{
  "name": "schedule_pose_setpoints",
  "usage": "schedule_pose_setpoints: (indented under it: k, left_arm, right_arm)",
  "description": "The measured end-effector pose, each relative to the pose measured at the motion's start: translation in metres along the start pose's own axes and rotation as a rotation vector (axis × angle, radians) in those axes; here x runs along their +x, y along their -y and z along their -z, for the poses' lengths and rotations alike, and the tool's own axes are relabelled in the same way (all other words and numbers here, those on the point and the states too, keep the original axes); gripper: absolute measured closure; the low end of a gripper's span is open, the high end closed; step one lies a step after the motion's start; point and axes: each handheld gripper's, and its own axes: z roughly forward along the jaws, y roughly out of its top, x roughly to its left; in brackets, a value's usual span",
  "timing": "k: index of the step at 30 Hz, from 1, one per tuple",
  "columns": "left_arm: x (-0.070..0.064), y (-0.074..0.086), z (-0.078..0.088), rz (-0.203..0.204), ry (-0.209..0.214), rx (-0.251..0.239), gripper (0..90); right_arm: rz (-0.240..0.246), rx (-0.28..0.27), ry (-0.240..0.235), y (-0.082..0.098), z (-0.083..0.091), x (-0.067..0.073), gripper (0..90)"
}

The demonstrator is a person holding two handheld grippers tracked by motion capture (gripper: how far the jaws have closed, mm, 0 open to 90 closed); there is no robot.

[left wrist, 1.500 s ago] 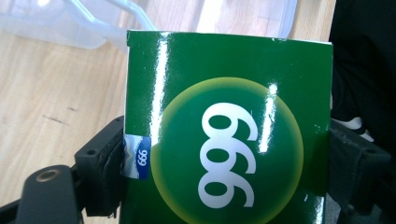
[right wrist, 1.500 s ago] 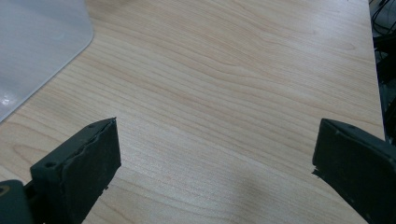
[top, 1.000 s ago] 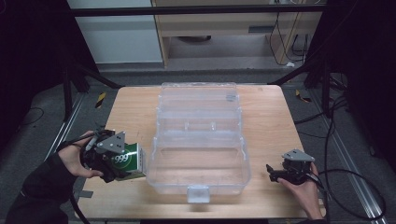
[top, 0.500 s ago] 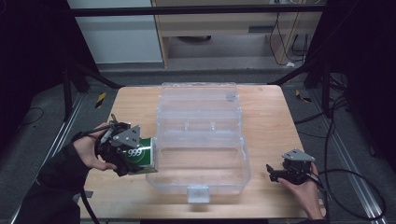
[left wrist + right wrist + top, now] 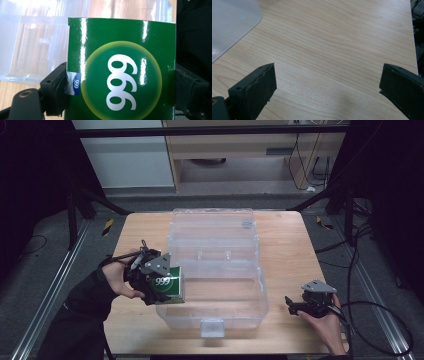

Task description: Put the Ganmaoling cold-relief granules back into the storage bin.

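Note:
A glossy green carton marked "999" [image 5: 169, 285] [image 5: 120, 70] is in my left gripper [image 5: 159, 286] [image 5: 120, 82], whose black pads press on its two sides. It hangs at the left wall of an open clear plastic storage box [image 5: 261, 287] in the middle of the wooden table [image 5: 287, 250]. The box's lid [image 5: 212, 225] lies flat behind it, and the box looks empty. In the left gripper view the clear box [image 5: 30, 47] shows behind the carton. My right gripper [image 5: 291, 306] [image 5: 327, 85] rests low on the table to the right of the box, jaws wide apart over bare wood.
A latch tab [image 5: 212, 327] sticks out of the box's near wall. A corner of the clear box [image 5: 232, 22] lies at the right gripper view's upper left. Black frame legs [image 5: 95, 200] flank the table; cables [image 5: 370, 315] trail on the floor at right.
My left hand has carried the green carton to the right, from the table's left edge up to the clear box's left wall. The right hand has stayed put.

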Motion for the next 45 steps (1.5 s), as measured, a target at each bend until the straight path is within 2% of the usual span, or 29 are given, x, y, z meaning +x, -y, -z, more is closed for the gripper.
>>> schedule_pose_setpoints:
  k: [18, 27, 45]
  left_arm:
    - [0.004, -0.007, -0.036, -0.016, 0.041, 0.008, 14.6]
    - [0.005, -0.001, -0.055, -0.011, 0.064, 0.028, 14.5]
    - [0.002, 0.013, -0.081, 0.005, 0.097, 0.06, 14.4]
  right_arm:
    - [0.02, 0.008, -0.003, 0.001, -0.002, 0.001, 1.3]
    - [0.023, 0.012, -0.004, 0.001, -0.002, 0.002, 1.3]
    - [0.032, 0.019, -0.002, 0.002, -0.004, 0.003, 0.7]
